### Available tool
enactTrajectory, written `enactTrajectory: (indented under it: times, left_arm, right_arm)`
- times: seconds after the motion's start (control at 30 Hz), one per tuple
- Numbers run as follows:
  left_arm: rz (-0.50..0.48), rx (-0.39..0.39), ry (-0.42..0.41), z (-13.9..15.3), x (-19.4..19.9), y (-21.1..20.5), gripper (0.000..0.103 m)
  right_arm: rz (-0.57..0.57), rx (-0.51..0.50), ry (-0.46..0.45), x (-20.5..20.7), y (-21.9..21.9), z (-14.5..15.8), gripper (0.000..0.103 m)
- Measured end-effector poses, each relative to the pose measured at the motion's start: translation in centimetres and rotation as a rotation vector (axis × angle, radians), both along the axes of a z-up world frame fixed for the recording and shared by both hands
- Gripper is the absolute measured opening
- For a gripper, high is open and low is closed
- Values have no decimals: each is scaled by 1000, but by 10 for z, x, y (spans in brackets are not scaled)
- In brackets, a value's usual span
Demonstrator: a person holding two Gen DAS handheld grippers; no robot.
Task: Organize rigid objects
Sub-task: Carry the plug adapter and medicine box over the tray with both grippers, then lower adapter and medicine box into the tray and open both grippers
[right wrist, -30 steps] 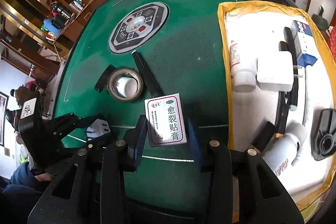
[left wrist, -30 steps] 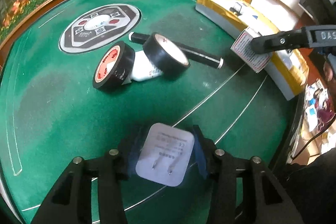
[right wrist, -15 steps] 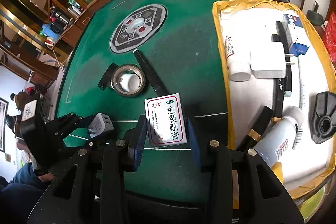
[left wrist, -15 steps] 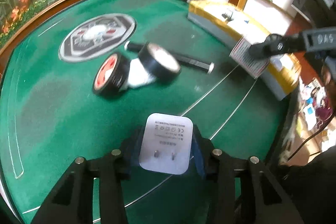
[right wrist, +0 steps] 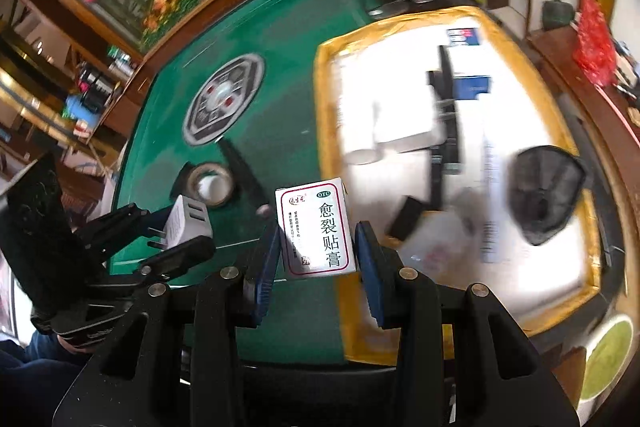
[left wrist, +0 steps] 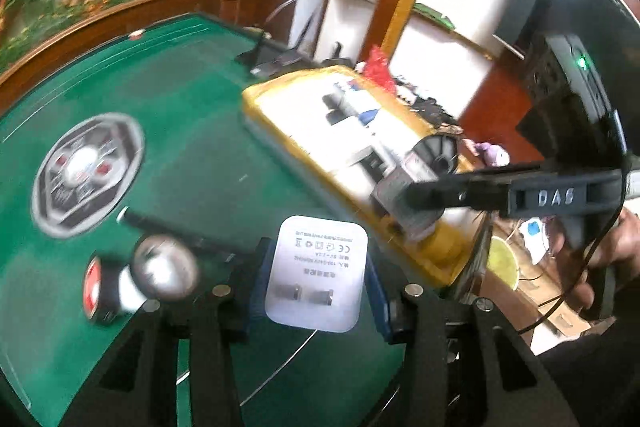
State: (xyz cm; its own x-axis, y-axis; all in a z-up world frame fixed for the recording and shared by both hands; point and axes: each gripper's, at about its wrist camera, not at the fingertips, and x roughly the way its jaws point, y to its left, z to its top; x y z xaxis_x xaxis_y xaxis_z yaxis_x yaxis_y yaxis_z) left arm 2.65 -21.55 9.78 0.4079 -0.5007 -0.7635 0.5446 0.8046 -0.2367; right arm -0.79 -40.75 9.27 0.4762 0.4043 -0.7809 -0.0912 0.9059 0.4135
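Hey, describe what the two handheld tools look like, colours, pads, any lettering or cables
Both tools are matte black frames with silver round bolt heads on their struts. Each finger carries a flat blue pad. The right tool, seen side-on from the left camera, bears raised letters "DAS", and a thin black cable loops below it. The left tool is likewise black.

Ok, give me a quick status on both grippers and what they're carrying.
Left gripper shut on white charger. Right gripper shut on small box, near the yellow tray. Tape rolls on the green table. Path clear.
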Motion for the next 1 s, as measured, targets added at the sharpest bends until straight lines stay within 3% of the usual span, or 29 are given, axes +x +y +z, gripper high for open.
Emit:
enactTrajectory:
  times: [0.17,0.43,1.0]
  left_arm:
    - [-32,-20,15,2,23,-33,44]
    - [-43,15,5,-1,61,-79,44]
    - [61,71,92,-29,145,-109,44]
  right_arm:
    - [-70,2,4,-7,-39,1,38]
    - [-107,-1,14,-5,-78,1,38]
    - [-5,-92,12,62,-74,-5,38]
